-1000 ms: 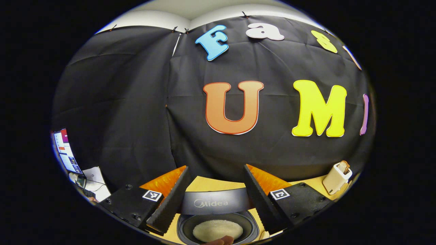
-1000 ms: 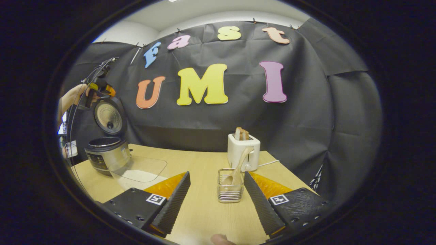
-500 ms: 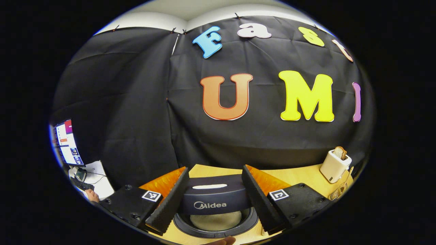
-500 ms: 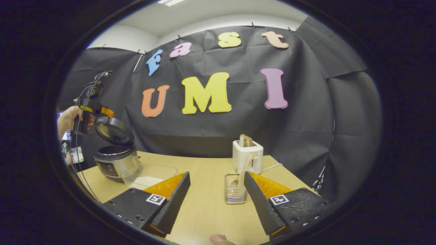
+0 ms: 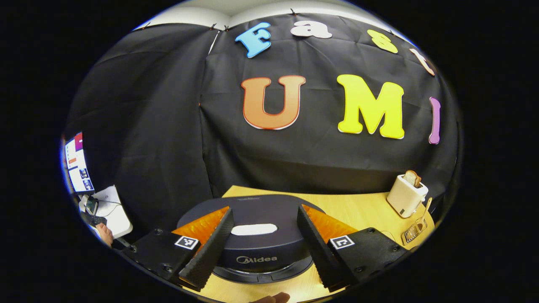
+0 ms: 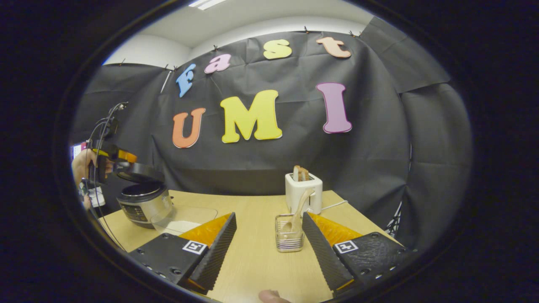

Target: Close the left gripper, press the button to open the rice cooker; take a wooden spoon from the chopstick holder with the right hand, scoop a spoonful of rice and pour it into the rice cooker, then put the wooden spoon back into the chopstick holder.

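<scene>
Left gripper view: the left claw (image 5: pixel 264 248) stands wide, its two fingers either side of the rice cooker's lid (image 5: pixel 252 229) without pressing on it. The lid lies nearly flat over the rice cooker (image 5: pixel 263 273) just below, whose rim shows at the lower edge. Far to the right on the bench (image 5: pixel 358 210) stand a toaster (image 5: pixel 406 195) and, nearer the edge, the chopstick holder (image 5: pixel 414 231) with the wooden spoon (image 5: pixel 426 208) upright in it.

Right gripper view: the right claw (image 6: pixel 269 248) is also wide and holds nothing, hovering low over the bench (image 6: pixel 261 261). Straight ahead between its fingers sits the chopstick holder (image 6: pixel 289 237), the wooden spoon (image 6: pixel 297 210) leaning in it, bowl down, with the toaster (image 6: pixel 303 193) just behind. Off to the left the rice cooker (image 6: pixel 143 202) stands with its lid (image 6: pixel 139 171) tilted low above the pot, not quite seated; the left claw (image 6: pixel 107 158) and the hand (image 6: pixel 80 166) that holds it are at the lid's edge. A clear tray of rice (image 6: pixel 181 216) lies just beside the cooker.

Judging from this, the spoon is back in its holder and both claws are free, so the scooping and returning look finished, though rice inside the pot cannot be seen here. What seems left is only the lid's last bit of travel down to latch, a step beyond the stated task
</scene>
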Tool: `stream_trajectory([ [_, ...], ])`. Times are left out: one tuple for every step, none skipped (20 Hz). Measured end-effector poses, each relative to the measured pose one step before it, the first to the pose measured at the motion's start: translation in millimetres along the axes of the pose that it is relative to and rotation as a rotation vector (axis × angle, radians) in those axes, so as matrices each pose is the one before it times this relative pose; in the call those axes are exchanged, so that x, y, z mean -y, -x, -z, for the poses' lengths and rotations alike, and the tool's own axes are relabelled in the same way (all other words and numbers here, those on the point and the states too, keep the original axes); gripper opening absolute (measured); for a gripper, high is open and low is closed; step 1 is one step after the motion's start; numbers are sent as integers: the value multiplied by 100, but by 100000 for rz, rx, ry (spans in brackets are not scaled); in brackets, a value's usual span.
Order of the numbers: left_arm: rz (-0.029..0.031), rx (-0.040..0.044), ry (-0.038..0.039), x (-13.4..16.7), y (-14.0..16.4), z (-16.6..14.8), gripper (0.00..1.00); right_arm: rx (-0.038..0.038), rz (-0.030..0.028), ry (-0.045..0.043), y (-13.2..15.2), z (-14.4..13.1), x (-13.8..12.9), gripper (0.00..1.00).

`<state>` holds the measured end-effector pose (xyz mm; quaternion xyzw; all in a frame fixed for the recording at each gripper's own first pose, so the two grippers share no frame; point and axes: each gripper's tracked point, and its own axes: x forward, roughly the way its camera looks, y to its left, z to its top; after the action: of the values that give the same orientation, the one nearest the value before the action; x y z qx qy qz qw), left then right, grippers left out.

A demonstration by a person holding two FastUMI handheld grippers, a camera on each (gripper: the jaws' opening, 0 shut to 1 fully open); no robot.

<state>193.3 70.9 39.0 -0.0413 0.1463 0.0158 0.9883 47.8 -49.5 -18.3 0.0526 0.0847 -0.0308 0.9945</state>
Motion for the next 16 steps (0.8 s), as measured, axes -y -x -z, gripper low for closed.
stream_trajectory([
  [-1027, -3097, 466, -272, -585, 1436, 98, 349, -152, 153, 34, -108, -91, 94],
  [-741, -1603, -1269, -75, -501, 1080, 99, 485, -350, 247, 145, -105, -123, 94],
  [-336, -1322, -1425, 177, -241, 925, 97, 504, -161, 62, 115, -155, -6, 94],
  [-248, -1670, -1032, 86, -192, 778, 97, 584, 148, -127, -61, -69, 204, 94],
  [-149, -1618, -304, -279, -309, 756, 97, 302, 477, -91, 3, -67, 166, 94],
  [-400, -1085, 620, 51, -134, 690, 97, 24, 521, -281, -66, 26, 170, 94],
  [-499, 4428, -568, -46, 192, -751, 98, -218, 124, -342, -67, 102, -16, 94],
  [-391, -701, -202, 7, -243, 386, 97, -460, 24, -313, -97, 197, 18, 94],
  [-298, 1272, 390, 31, 238, 51, 97, -477, -56, -192, -72, 124, -10, 94],
  [-53, 1199, 375, 26, -83, 148, 98, -320, -150, -70, -45, 98, -118, 94],
  [64, 2541, 185, -51, 35, -160, 97, -232, -94, 45, 4, 66, -52, 94],
  [56, 2649, 153, -27, 0, -42, 98, -64, -199, 296, -39, 46, -155, 94],
  [-387, 4484, 220, 42, -24, -93, 98, -33, -246, 407, 2, 0, -179, 94],
  [-580, 4148, -316, 58, -139, 29, 98, 130, -277, 369, 57, 32, -26, 94],
  [-529, 5069, -541, 38, 45, -112, 98, 161, -286, 332, -26, -28, -140, 95],
  [-555, 4456, 403, -31, -100, -43, 98, -25, -38, 88, -86, 77, 20, 94],
])
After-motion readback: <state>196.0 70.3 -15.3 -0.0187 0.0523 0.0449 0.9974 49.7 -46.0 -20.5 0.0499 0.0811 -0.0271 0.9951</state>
